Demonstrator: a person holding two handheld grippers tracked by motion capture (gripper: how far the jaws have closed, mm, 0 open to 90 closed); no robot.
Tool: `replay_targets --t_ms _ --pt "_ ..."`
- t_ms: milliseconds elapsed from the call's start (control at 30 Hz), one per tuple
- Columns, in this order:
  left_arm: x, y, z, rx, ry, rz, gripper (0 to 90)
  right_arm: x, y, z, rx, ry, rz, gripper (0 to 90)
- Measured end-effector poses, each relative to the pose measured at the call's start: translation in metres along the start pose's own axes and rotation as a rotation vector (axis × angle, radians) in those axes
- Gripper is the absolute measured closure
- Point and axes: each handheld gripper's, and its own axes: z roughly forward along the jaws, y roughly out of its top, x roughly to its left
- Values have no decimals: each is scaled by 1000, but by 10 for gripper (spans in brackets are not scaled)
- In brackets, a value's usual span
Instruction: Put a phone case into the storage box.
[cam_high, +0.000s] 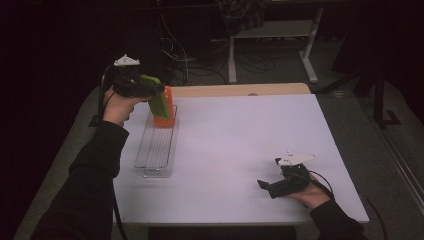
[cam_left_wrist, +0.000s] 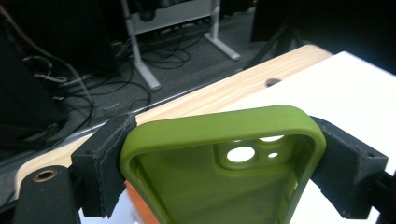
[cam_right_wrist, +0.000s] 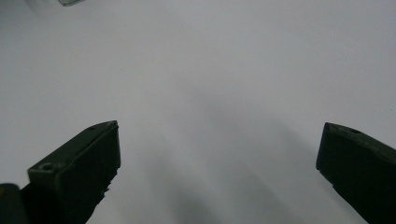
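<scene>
The worktop (cam_high: 240, 150) carries a smooth, matte white sheet; a light wood strip (cam_high: 240, 89) runs along its far edge. Beyond it, the dim room holds a grey floor, tangled cables (cam_high: 200, 62) and white desk legs (cam_high: 232, 60). A clear, ribbed rectangular tray (cam_high: 156, 150) lies at the left. The left tongs (cam_high: 150, 90) clamp a soft olive-green phone case (cam_high: 159, 100) by its long edges, held above the tray's far end, beside an orange case (cam_high: 167, 112) standing in it. The right tongs (cam_high: 267, 186) rest open and empty, low over the near right of the sheet.

2 phone cases, 1 green (cam_high: 158, 98) & 1 orange (cam_high: 165, 111), 1 clear tray (cam_high: 156, 150), 2 hand-held grippers (cam_high: 145, 86) (cam_high: 264, 186).
</scene>
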Motion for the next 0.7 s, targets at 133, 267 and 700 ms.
replay_targets --t_ms 133,267,700 --pt "6 -5 4 5 18 -11 148 0 0 0 6 4 2 0" --pt "9 -9 8 10 25 -19 147 0 0 0 3 7 2 0" --pt "6 -21 26 52 55 -14 147 -1 0 0 4 7 4 0"
